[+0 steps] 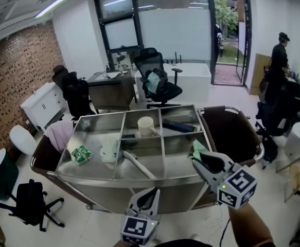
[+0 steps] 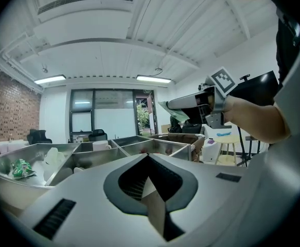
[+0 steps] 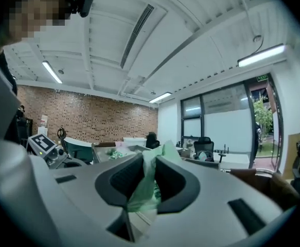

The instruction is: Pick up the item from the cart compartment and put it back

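Observation:
My right gripper (image 1: 197,160) hovers over the front right corner of the steel cart (image 1: 139,178), shut on a thin pale green packet (image 1: 198,149). In the right gripper view the packet (image 3: 146,189) sticks up between the closed jaws of the right gripper (image 3: 150,161). The left gripper (image 1: 151,192) hangs lower, in front of the cart's front wall. Its jaws meet at the tip with nothing between them, as the left gripper view shows (image 2: 148,157). From there the right gripper (image 2: 191,103) and its packet (image 2: 173,112) appear up to the right.
The cart's compartments hold a green snack pack (image 1: 81,154), a pale bag (image 1: 109,150), a white brush (image 1: 137,164), a white cup (image 1: 145,126) and a dark flat item (image 1: 178,125). A brown bag (image 1: 231,134) hangs on the cart's right. Office chairs (image 1: 159,84) and a person (image 1: 279,58) stand behind.

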`<move>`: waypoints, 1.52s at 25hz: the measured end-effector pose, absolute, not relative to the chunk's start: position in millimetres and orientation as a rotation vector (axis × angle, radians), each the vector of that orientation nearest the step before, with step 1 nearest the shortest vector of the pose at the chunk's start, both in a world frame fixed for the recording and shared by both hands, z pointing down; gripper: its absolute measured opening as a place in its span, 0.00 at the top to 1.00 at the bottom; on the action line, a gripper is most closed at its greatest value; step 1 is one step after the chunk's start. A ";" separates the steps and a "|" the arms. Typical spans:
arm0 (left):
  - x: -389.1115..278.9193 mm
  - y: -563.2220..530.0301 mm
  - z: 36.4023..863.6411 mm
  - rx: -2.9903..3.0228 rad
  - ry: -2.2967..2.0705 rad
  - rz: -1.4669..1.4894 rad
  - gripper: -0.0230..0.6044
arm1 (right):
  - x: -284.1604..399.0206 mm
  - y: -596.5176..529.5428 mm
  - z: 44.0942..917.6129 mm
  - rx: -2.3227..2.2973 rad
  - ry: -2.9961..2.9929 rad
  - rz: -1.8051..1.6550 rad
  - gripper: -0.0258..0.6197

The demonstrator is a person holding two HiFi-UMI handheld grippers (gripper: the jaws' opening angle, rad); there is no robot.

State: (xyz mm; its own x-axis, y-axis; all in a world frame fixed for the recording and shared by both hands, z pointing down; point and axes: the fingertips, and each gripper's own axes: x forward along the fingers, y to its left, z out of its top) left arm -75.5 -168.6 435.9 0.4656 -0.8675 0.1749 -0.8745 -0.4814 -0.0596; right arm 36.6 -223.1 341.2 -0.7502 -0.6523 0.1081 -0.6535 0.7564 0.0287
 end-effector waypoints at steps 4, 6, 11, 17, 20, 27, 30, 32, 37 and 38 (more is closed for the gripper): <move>-75.3 -169.2 432.0 2.663 -1.580 0.276 0.96 | 48.3 -201.8 331.0 1.094 -2.866 0.022 0.81; -74.9 -168.8 431.3 2.667 -1.582 0.278 0.96 | 54.0 -193.5 328.2 1.111 -2.873 0.024 0.81; -76.5 -167.4 430.5 2.663 -1.586 0.268 0.96 | 62.1 -170.1 330.9 1.141 -2.888 0.053 0.81; -77.9 -163.1 421.1 2.669 -1.598 0.243 0.96 | 82.0 -150.0 375.4 1.223 -2.843 0.160 0.81; -76.2 -161.8 416.8 2.669 -1.587 0.214 0.96 | 81.1 -147.4 395.2 1.218 -2.821 0.217 0.81; -72.8 -160.7 410.8 2.683 -1.590 0.187 0.96 | 74.9 -143.4 393.6 1.201 -2.828 0.205 0.81; -70.6 -161.1 412.1 2.687 -1.593 0.208 0.96 | 75.3 -141.1 393.9 1.198 -2.832 0.215 0.81; -70.9 -161.4 414.8 2.683 -1.602 0.237 0.96 | 74.5 -140.2 393.9 1.192 -2.837 0.217 0.81; -71.0 -161.0 416.2 2.667 -1.598 0.214 0.96 | 74.2 -139.0 392.7 1.186 -2.842 0.216 0.81; -71.1 -160.8 414.9 2.667 -1.595 0.194 0.96 | 74.2 -138.9 392.7 1.186 -2.842 0.218 0.81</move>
State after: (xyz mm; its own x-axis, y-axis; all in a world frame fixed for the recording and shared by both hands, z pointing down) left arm -71.1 -160.8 414.9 0.4672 -0.8758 0.1212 -0.8793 -0.4746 -0.0402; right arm 74.2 -138.9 392.7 -0.7037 -0.7028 0.1047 -0.7105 0.6952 -0.1088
